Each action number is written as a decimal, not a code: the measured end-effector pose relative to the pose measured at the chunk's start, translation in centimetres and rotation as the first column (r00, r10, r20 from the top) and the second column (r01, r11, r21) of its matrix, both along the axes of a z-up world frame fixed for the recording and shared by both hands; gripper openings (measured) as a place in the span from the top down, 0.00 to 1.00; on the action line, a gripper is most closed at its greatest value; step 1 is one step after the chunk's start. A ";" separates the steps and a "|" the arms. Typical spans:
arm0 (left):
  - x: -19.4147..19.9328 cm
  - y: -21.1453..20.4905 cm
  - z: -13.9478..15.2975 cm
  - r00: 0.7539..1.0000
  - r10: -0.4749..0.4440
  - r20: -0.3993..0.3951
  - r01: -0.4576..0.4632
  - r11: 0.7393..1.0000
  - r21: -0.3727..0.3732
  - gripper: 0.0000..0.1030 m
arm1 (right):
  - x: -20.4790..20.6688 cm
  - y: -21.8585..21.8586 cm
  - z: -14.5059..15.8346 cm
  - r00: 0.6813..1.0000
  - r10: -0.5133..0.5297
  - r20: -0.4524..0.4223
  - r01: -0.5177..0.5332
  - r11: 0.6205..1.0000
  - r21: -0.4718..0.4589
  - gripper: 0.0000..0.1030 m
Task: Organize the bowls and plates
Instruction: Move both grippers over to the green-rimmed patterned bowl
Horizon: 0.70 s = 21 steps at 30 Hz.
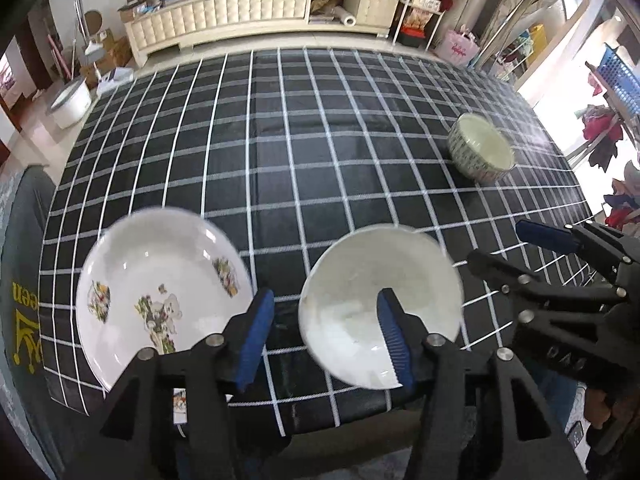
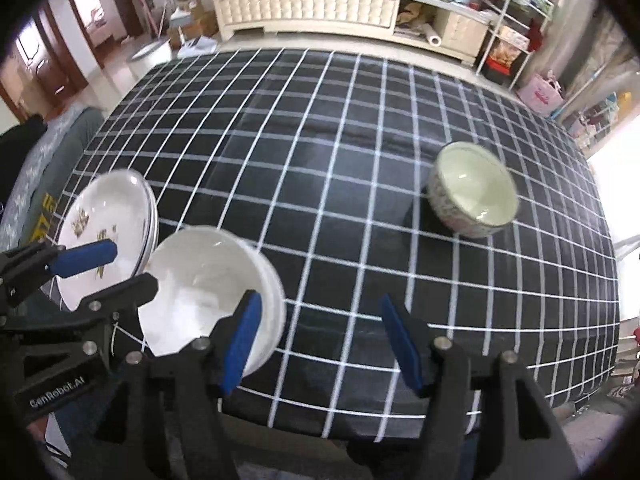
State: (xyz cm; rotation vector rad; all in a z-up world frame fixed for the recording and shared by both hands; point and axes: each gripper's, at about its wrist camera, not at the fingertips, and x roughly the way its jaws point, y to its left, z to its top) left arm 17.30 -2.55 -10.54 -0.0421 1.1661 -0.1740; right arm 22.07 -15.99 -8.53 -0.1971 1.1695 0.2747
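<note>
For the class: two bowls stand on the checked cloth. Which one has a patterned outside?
The far bowl, standing alone toward the right. Its outer wall carries a fine pattern; the near bowl, beside the plates, is plain white.

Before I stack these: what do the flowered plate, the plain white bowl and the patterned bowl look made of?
Flowered plate: likely glazed ceramic, with glossy highlights and printed decals.
White bowl: probably glazed porcelain or ceramic, smooth and shiny; melamine can't be ruled out.
Patterned bowl: likely glazed ceramic, with a thick rim, glossy pale inside and speckled print outside.
</note>
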 end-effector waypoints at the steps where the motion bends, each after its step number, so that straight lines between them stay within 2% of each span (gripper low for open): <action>1: 0.1 -0.3 0.6 1.000 -0.004 0.018 0.004 1.000 -0.001 0.48 | 0.1 -0.4 0.5 1.000 -0.004 0.007 0.004 1.000 0.004 0.35; 8: 1.0 -2.6 5.2 0.991 -0.033 0.128 0.036 0.999 -0.021 0.36 | 0.6 -4.1 4.5 0.995 -0.048 0.084 0.047 0.999 0.017 0.35; 13: 2.3 -5.2 7.3 0.983 -0.073 0.168 0.078 0.997 -0.023 0.36 | 1.3 -6.7 6.3 0.989 -0.088 0.119 0.083 0.995 0.046 0.35; 20: 4.9 -9.3 8.4 0.975 -0.126 0.180 0.127 0.992 0.009 0.36 | 3.6 -9.6 7.2 0.983 -0.127 0.131 0.121 0.991 0.052 0.35; 21: 5.3 -9.8 8.5 0.975 -0.130 0.182 0.131 0.991 0.009 0.33 | 4.0 -10.0 7.3 0.982 -0.133 0.131 0.127 0.991 0.053 0.35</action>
